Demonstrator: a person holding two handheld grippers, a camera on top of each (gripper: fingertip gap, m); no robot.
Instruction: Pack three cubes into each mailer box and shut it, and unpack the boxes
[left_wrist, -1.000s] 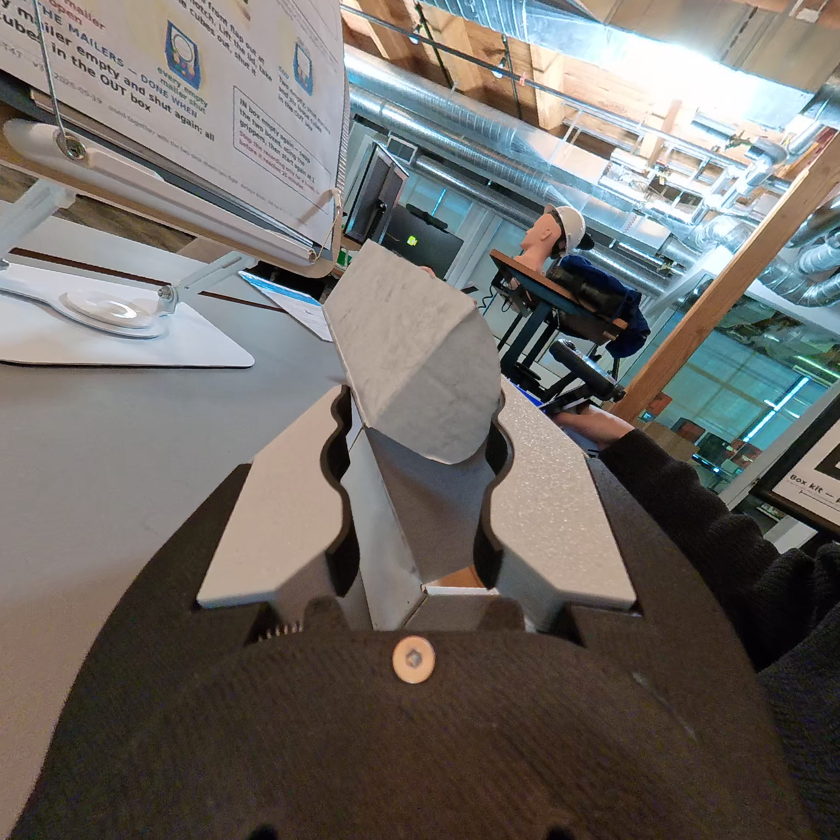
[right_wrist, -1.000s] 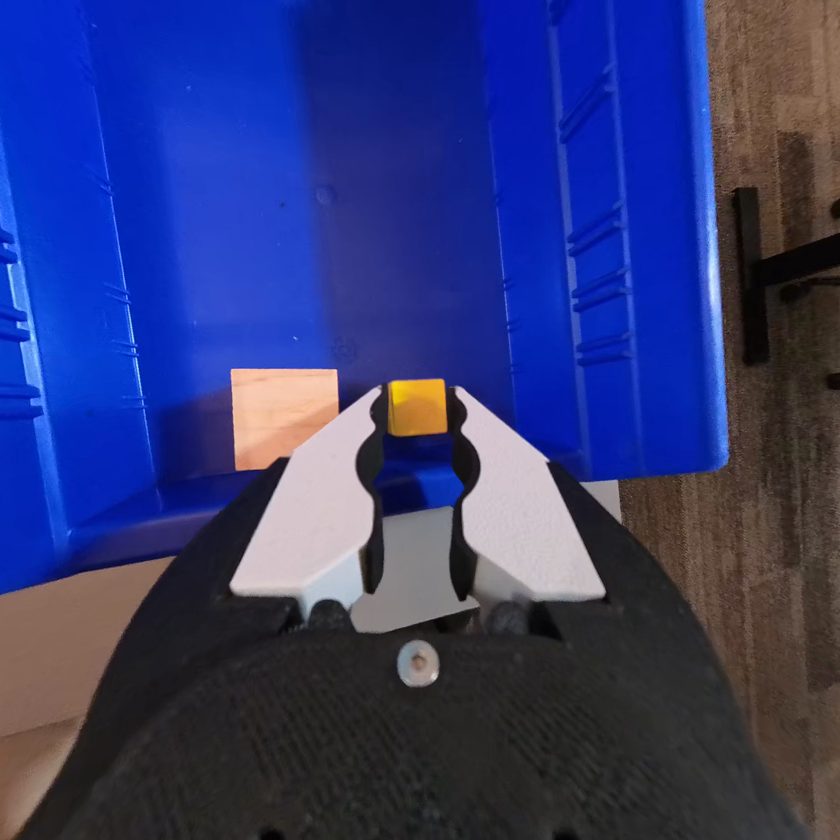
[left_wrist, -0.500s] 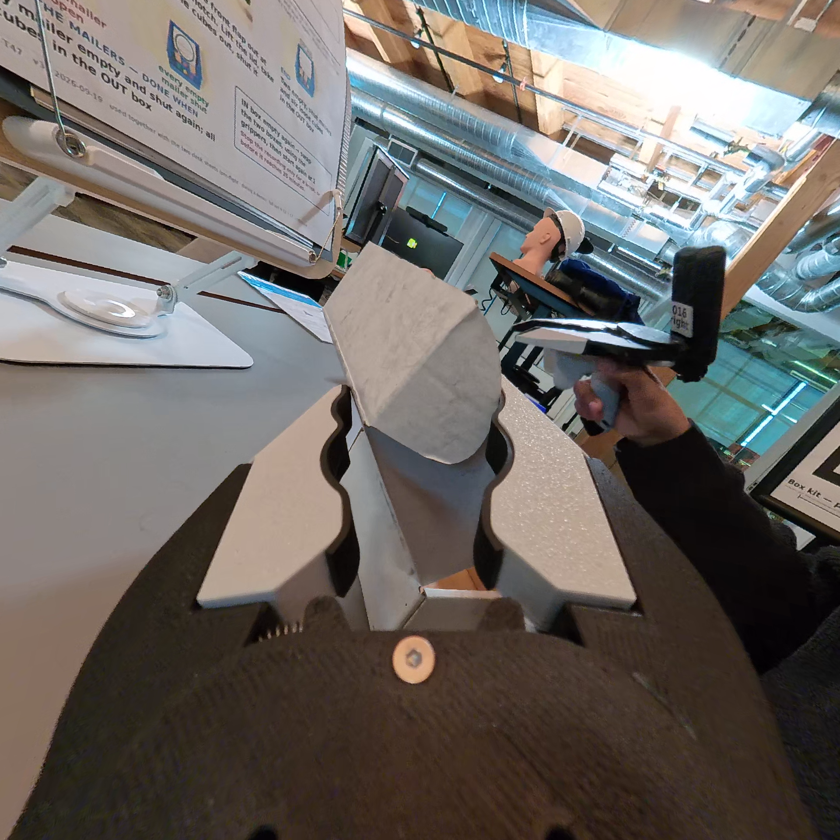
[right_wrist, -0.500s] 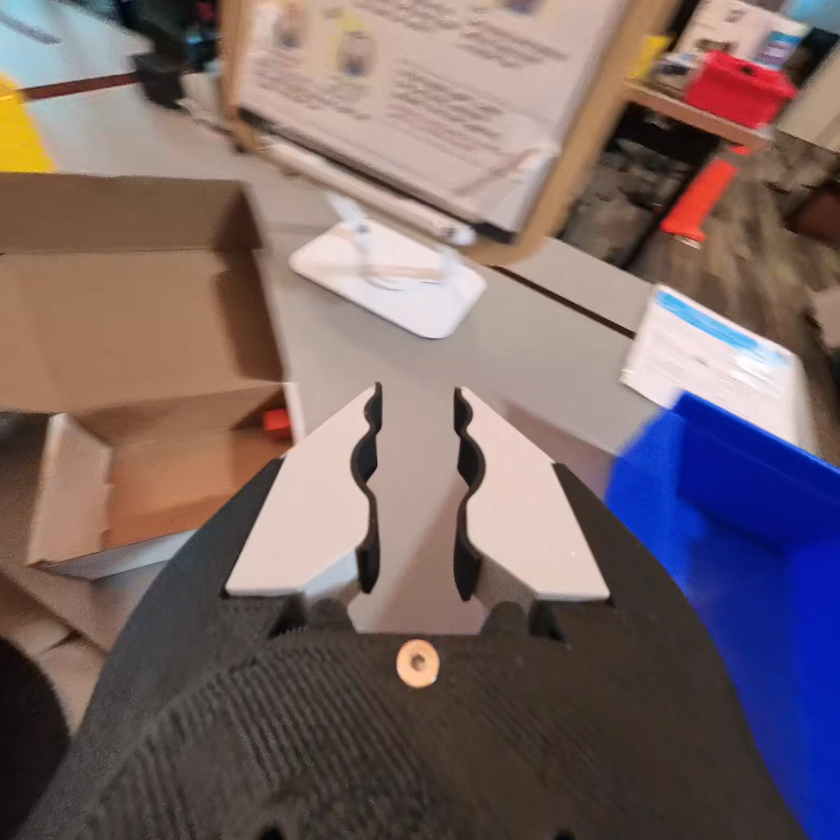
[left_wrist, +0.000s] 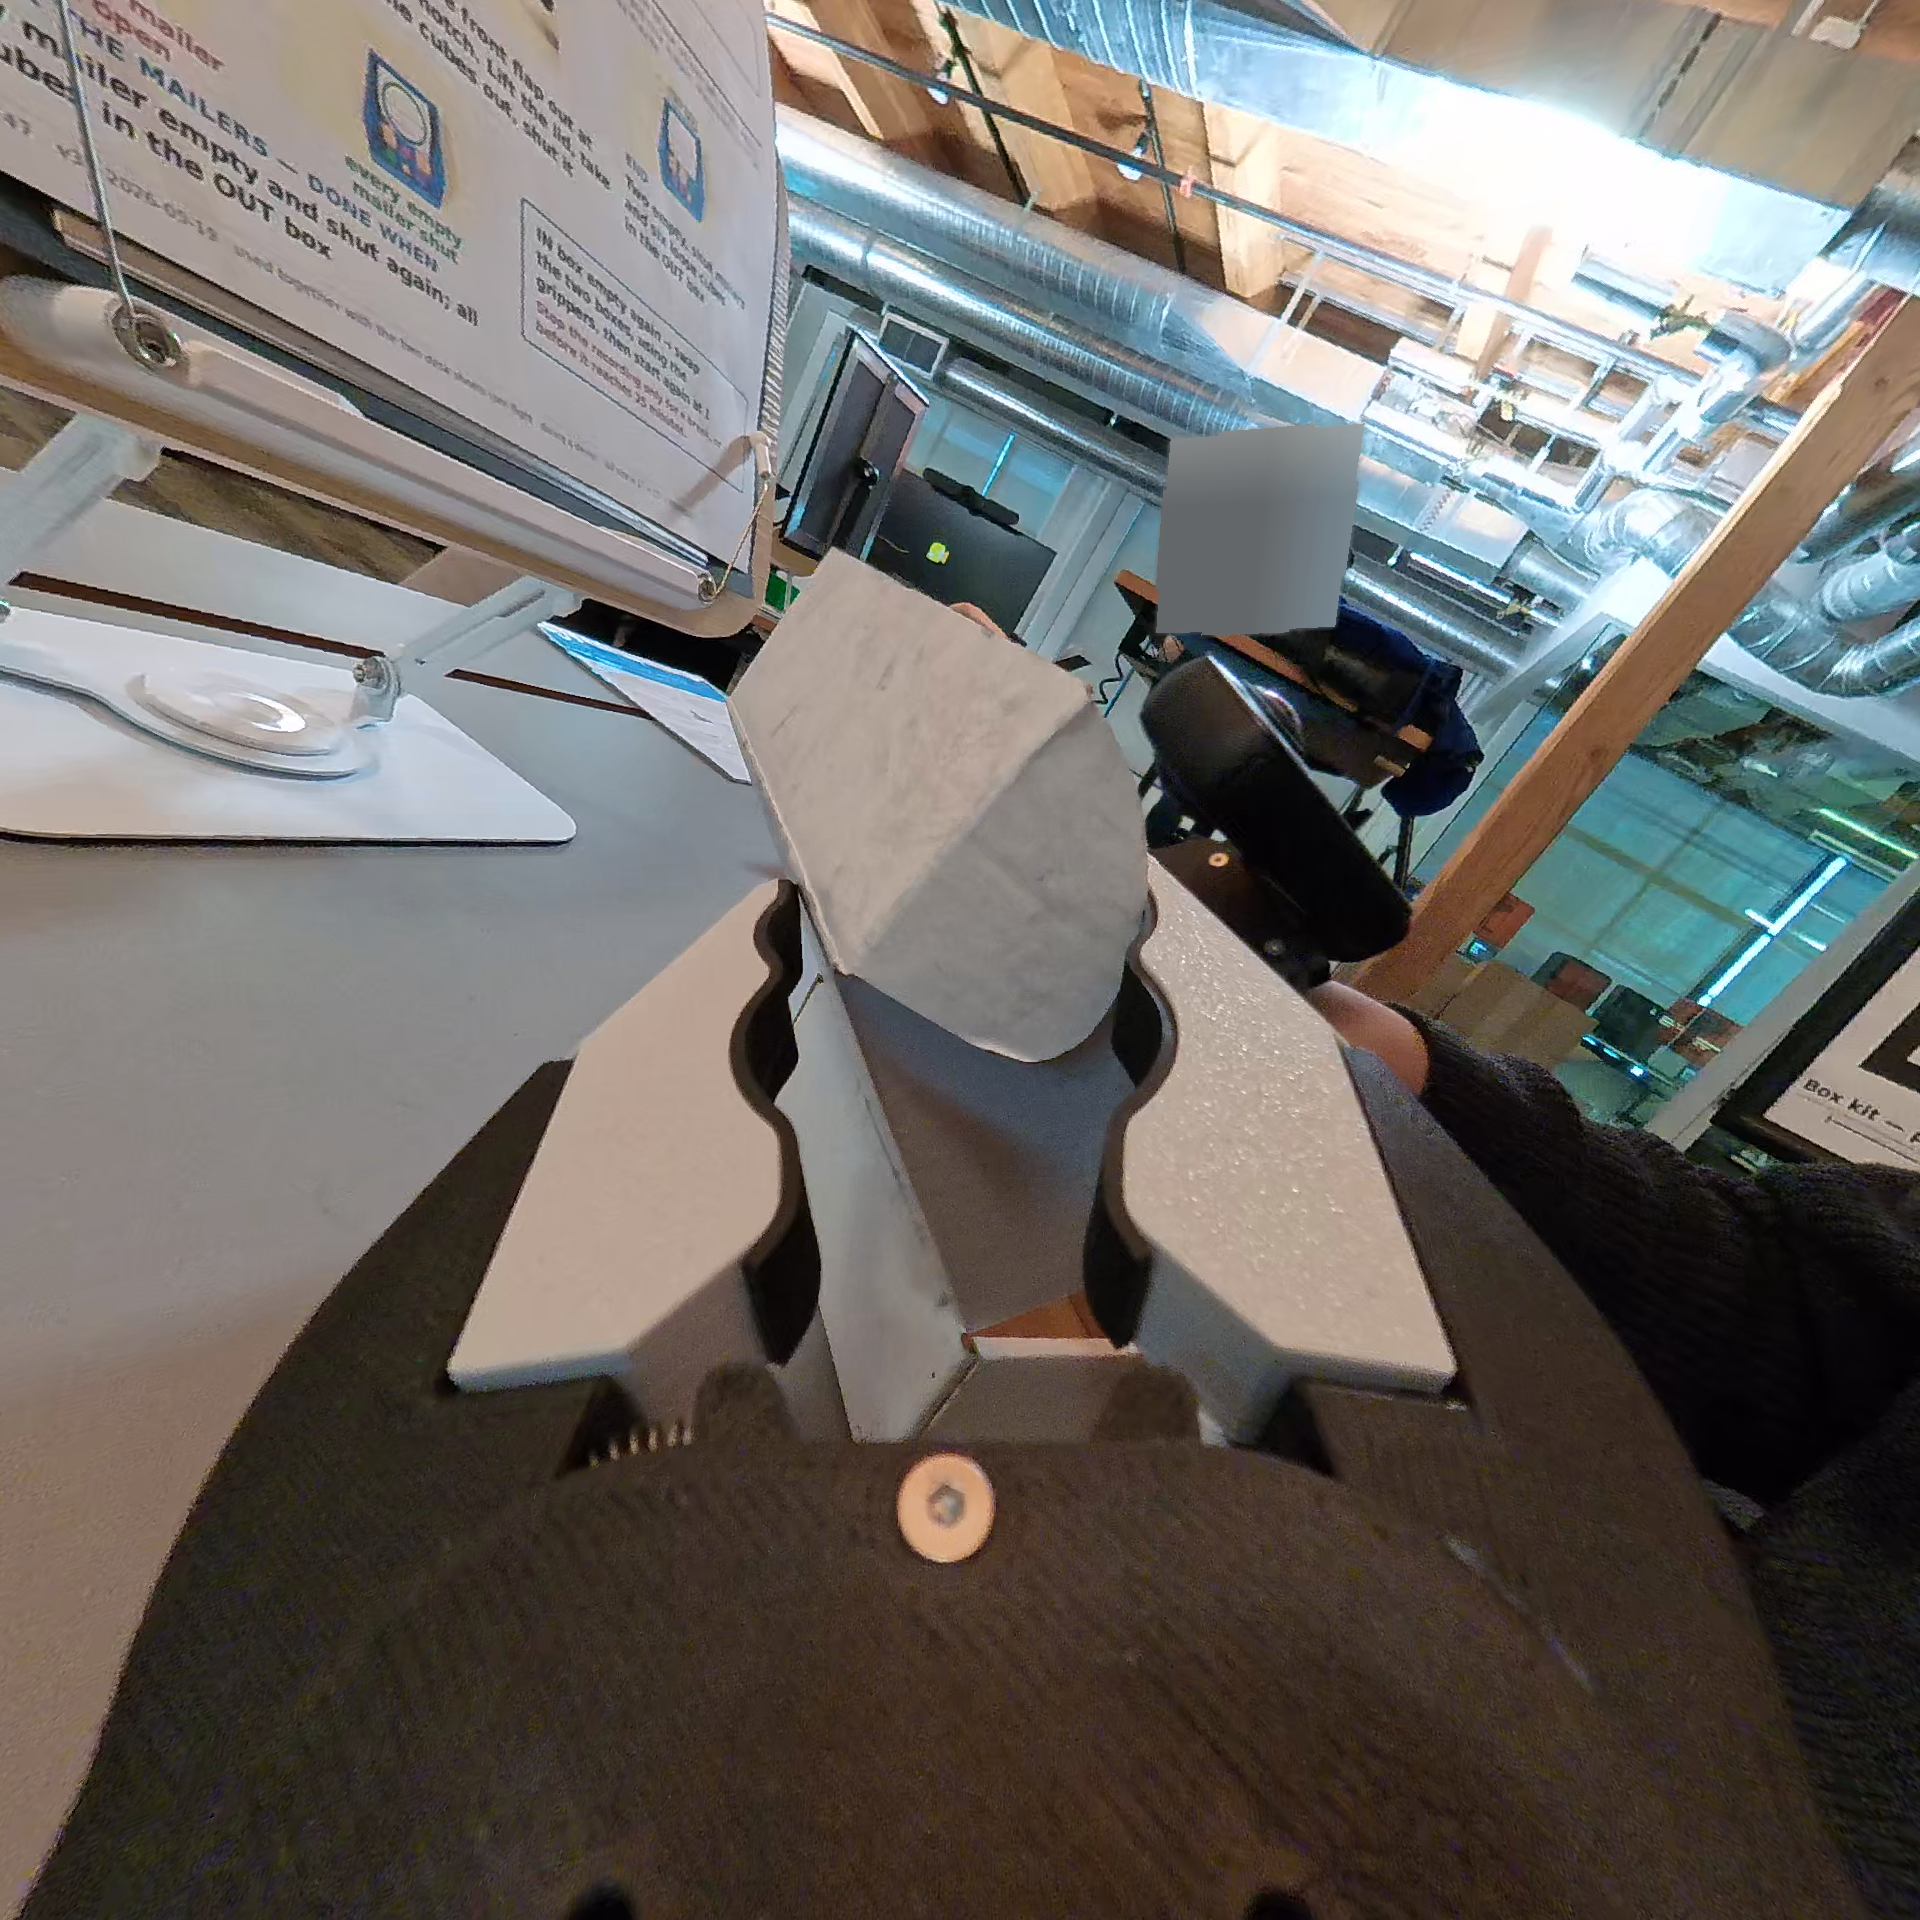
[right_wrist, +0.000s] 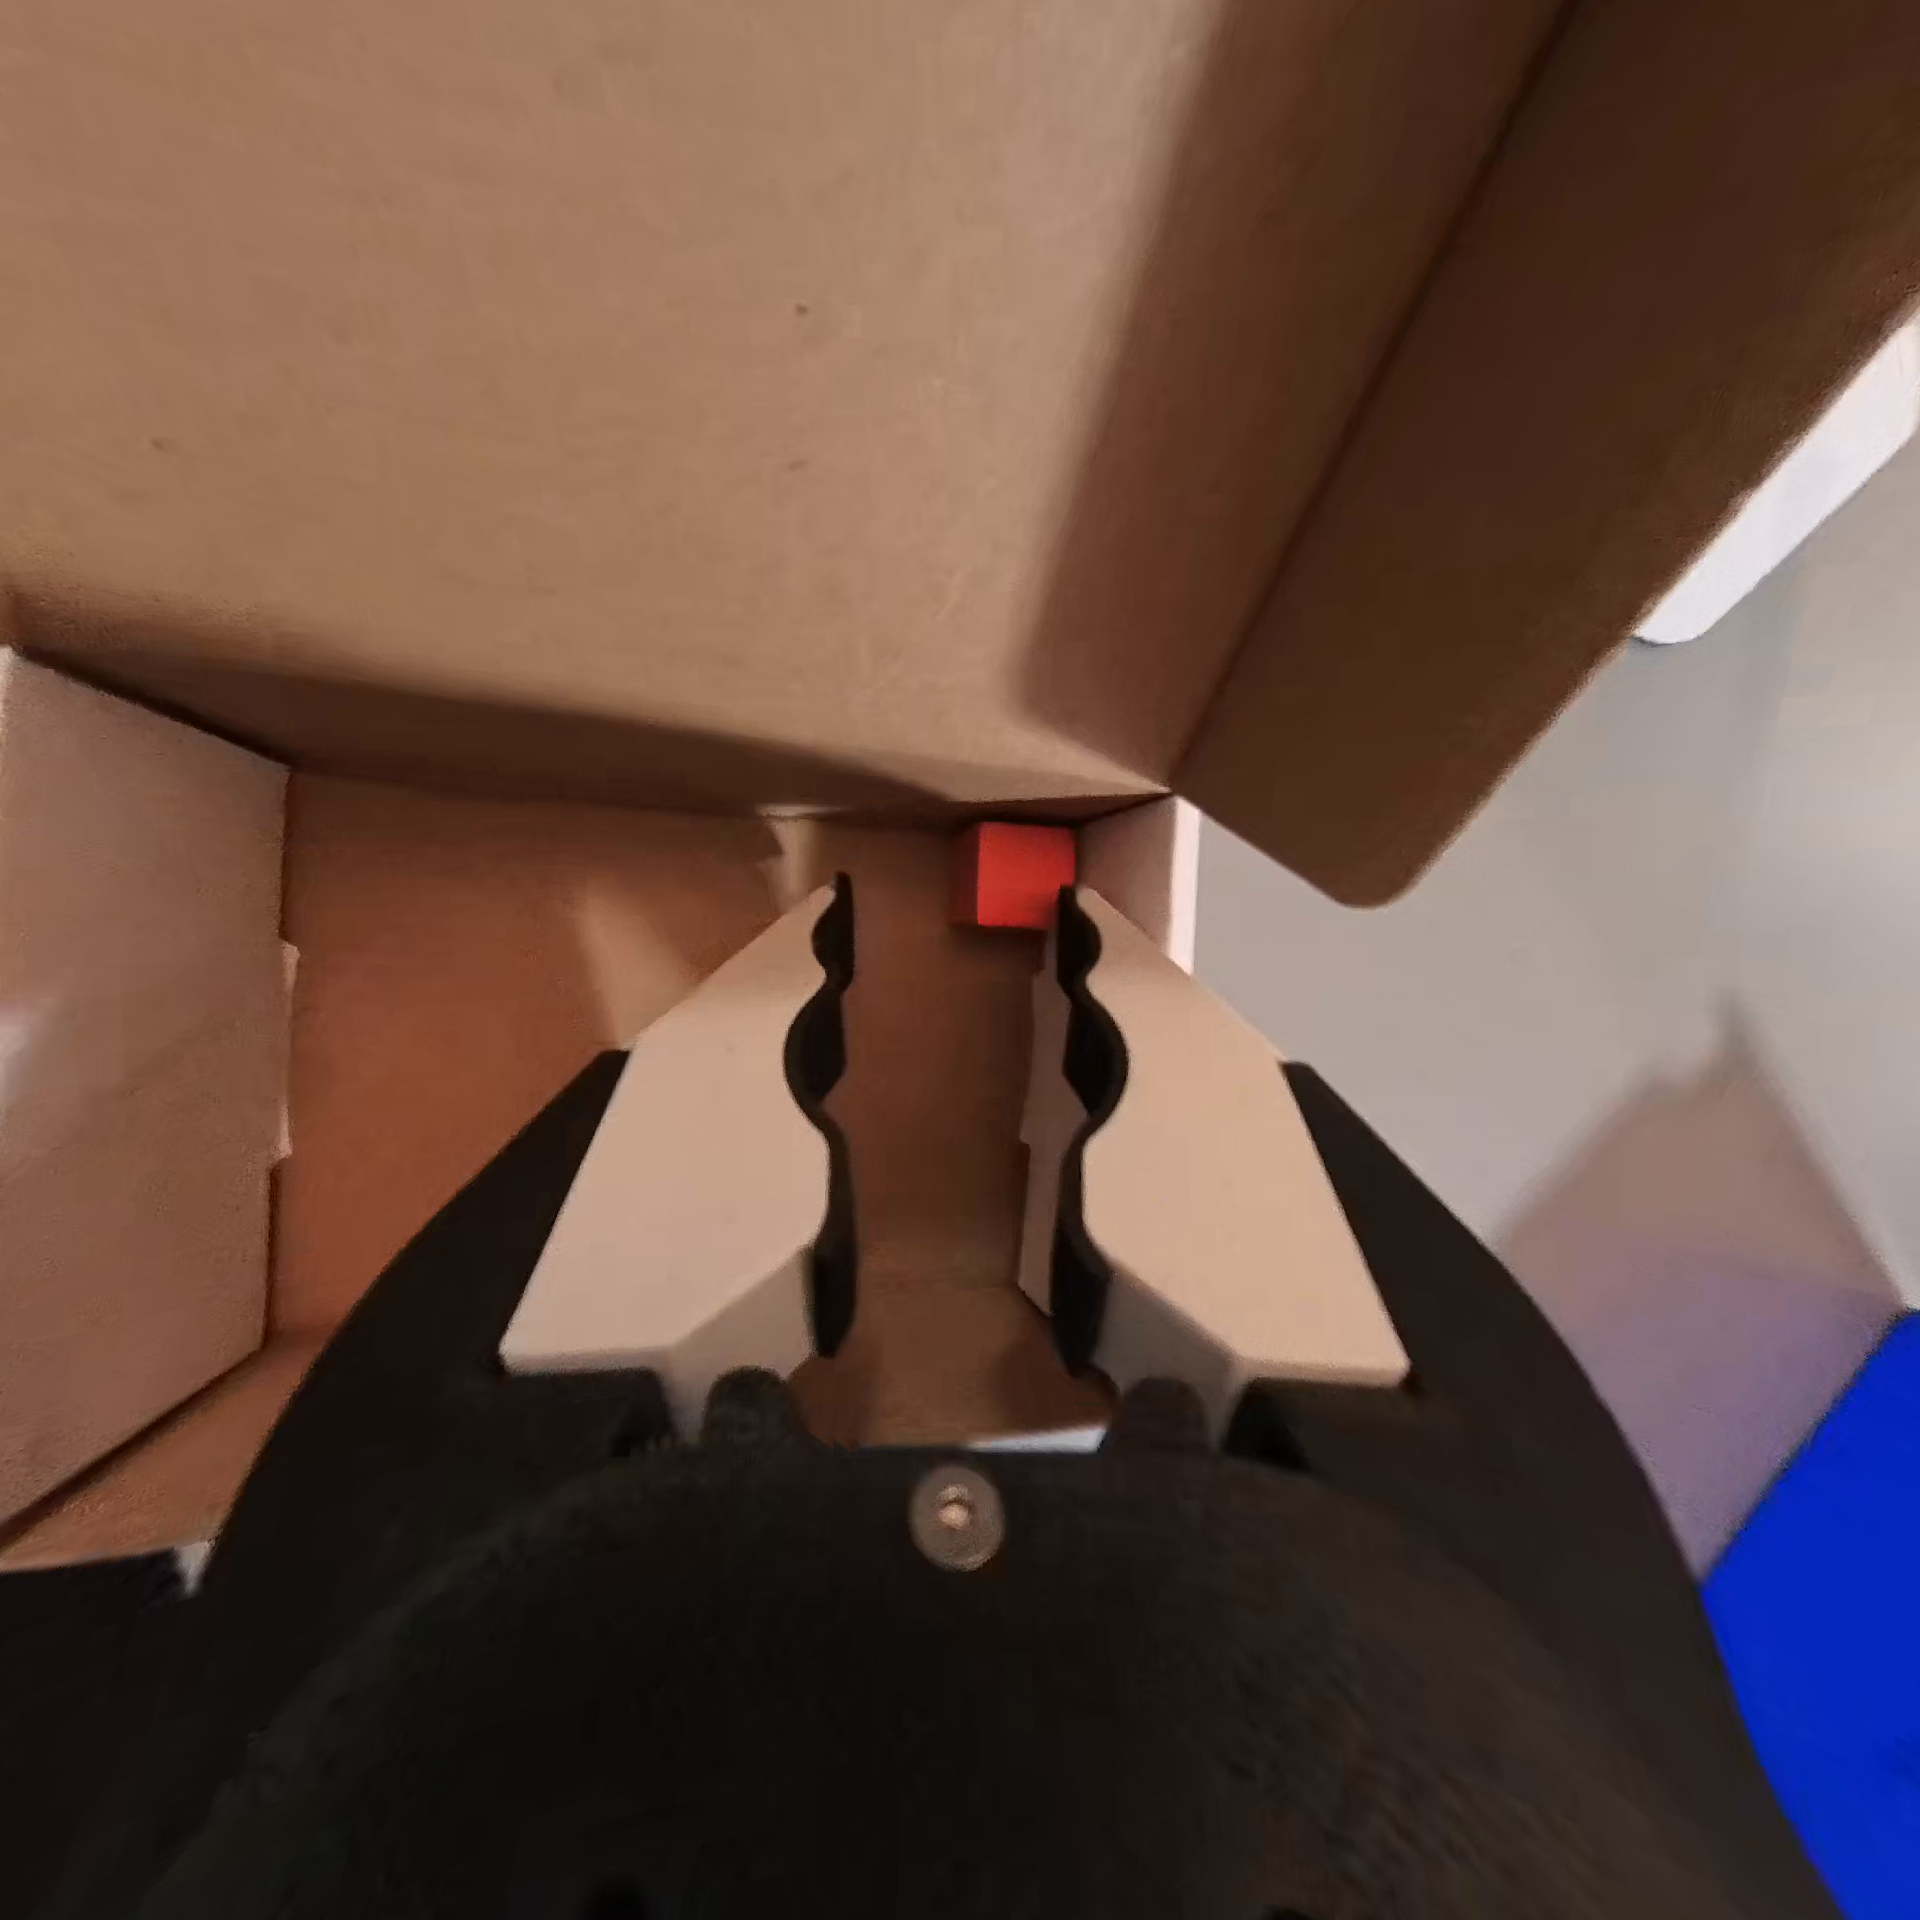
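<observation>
only in right wrist view: red cube (right_wrist: 1013, 873) in far right corner of brown mailer box (right_wrist: 623, 416), right gripper (right_wrist: 951, 925) spread, empty. left gripper (left_wrist: 961, 935) clamped on white flap (left_wrist: 925, 831).

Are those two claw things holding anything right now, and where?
The left gripper grips the mailer box's white flap. The right gripper is open and empty, near a red cube.

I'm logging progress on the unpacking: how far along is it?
Done: the box is open, its lid up. In hand: the left gripper grips a box flap; the right gripper, jaws open and empty, points at a red cube in the back corner. Left: take that cube out, shut the box.
</observation>
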